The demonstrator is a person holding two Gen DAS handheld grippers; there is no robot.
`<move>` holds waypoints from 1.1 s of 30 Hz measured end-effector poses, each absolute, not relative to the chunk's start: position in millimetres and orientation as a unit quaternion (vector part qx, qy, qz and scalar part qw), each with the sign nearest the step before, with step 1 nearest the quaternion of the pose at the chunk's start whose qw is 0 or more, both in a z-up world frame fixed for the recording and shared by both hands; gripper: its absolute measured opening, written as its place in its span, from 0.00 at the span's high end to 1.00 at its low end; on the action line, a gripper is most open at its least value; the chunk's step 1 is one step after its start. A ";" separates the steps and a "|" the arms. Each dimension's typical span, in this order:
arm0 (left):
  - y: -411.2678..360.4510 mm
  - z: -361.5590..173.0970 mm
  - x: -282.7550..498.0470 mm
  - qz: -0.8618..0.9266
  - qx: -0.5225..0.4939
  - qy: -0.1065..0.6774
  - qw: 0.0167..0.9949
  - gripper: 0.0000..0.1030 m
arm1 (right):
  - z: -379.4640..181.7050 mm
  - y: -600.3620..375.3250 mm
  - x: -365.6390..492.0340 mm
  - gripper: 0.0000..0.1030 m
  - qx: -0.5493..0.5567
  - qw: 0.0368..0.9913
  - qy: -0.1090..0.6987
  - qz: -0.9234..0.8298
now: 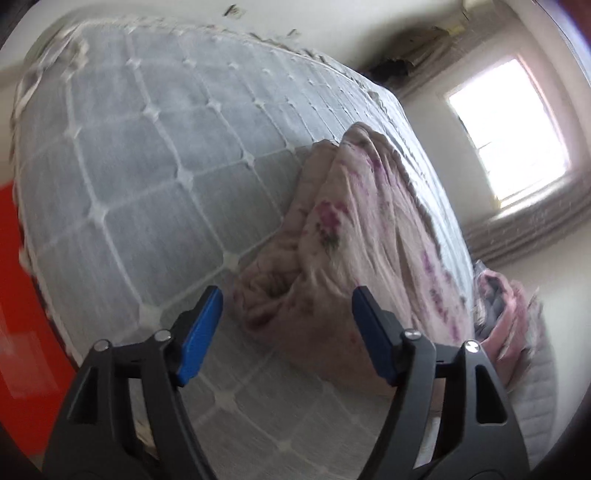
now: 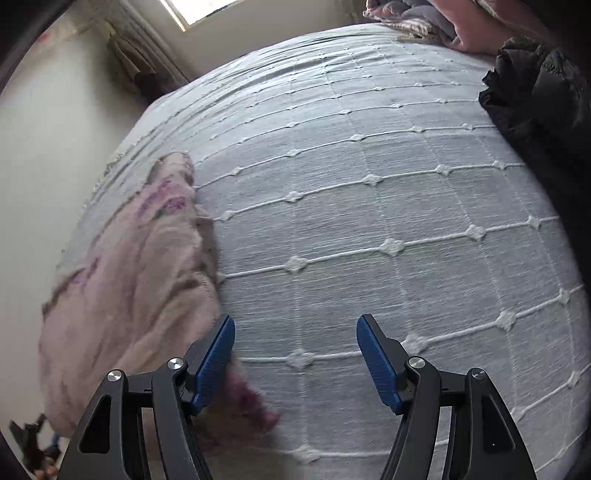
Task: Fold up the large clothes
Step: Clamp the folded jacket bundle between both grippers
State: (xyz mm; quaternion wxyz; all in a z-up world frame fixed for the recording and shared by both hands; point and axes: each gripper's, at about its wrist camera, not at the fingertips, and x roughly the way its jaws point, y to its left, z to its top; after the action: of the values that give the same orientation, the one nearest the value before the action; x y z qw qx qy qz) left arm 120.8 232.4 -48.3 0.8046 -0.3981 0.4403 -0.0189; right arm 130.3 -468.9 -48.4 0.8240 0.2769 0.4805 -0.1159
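Beyond left hand-held gripper (image 1: 287,308): floral garment (image 1: 354,236).

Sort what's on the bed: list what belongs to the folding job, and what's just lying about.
Job: floral garment, left claw, right claw.
Lying about: black jacket, pink and grey pile, bedspread underneath.

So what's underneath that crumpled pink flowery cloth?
The floral cloth lies bunched on a grey quilted bedspread, which shows all around it. Whatever sits beneath its folds, or under the bedspread itself, is covered and cannot be seen.
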 end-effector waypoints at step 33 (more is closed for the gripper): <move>152.7 -81.2 139.9 -0.029 -0.458 0.456 0.763 0.10 | -102.7 -401.5 91.9 0.17 0.547 0.741 0.384 -0.070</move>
State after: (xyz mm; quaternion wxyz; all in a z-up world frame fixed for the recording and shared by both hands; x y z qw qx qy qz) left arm 139.9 152.7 -81.2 0.7629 -0.4578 0.4556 -0.0295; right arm 91.9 -401.5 -102.7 0.7407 0.5471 0.3837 -0.0698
